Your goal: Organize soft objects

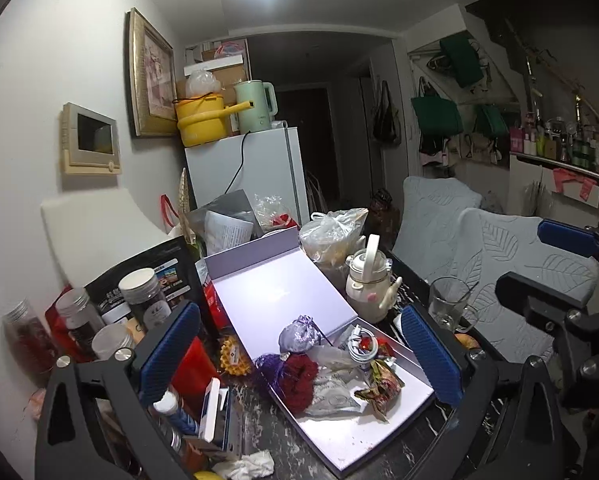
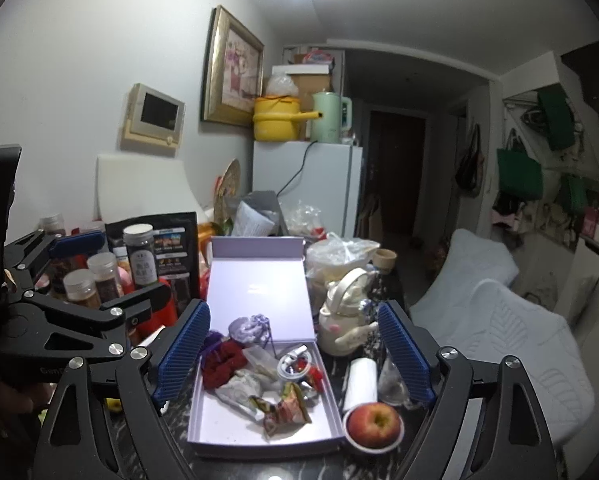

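An open pale lilac box lies on the dark marble table with its lid standing up behind it. Inside lie a lavender drawstring pouch, a dark red scrunchie, a purple mesh bag, a coiled white cable and a patterned fabric pouch. My left gripper hovers above the box, open and empty. My right gripper is likewise open above it, holding nothing.
A cream teapot and a glass mug stand right of the box. An apple in a bowl and a white roll sit nearby. Several jars crowd the left. Cushioned chairs flank the right.
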Demonstrator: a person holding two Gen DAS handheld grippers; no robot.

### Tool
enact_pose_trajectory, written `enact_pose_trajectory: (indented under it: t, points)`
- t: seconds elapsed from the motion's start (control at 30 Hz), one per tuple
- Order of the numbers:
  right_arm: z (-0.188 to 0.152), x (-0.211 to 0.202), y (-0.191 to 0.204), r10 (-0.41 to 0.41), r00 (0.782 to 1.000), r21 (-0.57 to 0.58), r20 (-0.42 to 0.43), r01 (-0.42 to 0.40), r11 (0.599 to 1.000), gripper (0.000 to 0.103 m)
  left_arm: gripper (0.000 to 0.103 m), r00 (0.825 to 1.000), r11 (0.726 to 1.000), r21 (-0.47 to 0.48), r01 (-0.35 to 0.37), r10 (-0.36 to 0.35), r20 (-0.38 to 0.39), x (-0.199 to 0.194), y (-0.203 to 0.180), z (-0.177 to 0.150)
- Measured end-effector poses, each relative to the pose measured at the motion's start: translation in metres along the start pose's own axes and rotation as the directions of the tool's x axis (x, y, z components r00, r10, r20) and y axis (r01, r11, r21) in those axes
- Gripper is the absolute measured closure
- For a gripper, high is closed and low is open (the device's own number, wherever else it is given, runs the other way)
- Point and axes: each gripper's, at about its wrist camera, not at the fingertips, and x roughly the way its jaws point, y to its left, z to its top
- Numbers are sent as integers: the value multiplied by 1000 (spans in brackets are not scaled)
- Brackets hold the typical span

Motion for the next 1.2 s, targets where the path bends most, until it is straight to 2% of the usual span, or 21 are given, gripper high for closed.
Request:
enact_pose_trajectory:
  t: [0.1, 0.5, 0.73, 0.9, 1.03, 1.2]
  points:
    - [-5, -20, 1, -15, 1000, 11, 13, 15, 1000, 10, 0, 1000, 1000, -8, 15, -15, 3, -16, -1, -6]
    - [-43, -71, 6, -69, 998, 51, -14, 70, 996, 10, 0, 998, 998, -4, 65, -65, 0, -61, -19, -44]
    - [-76, -84, 15, -107, 993, 83, -56, 111, 990, 9, 0, 996, 996, -21, 84, -84, -34, -67, -24, -72]
    - [-97, -91, 18, -102, 992, 109, -76, 110, 988, 9, 0, 993, 994, -23, 105, -106, -46, -70, -28, -90]
    - [-109, -93, 22, -119, 989, 96, -92, 128, 987, 9, 0, 993, 995, -3, 98, -98, -59, -71, -33, -102]
    - [-124, -89, 22, -115, 986, 103, -118, 128, 987, 9, 0, 986, 991, -33, 130, -133, -101, -66, -35, -116]
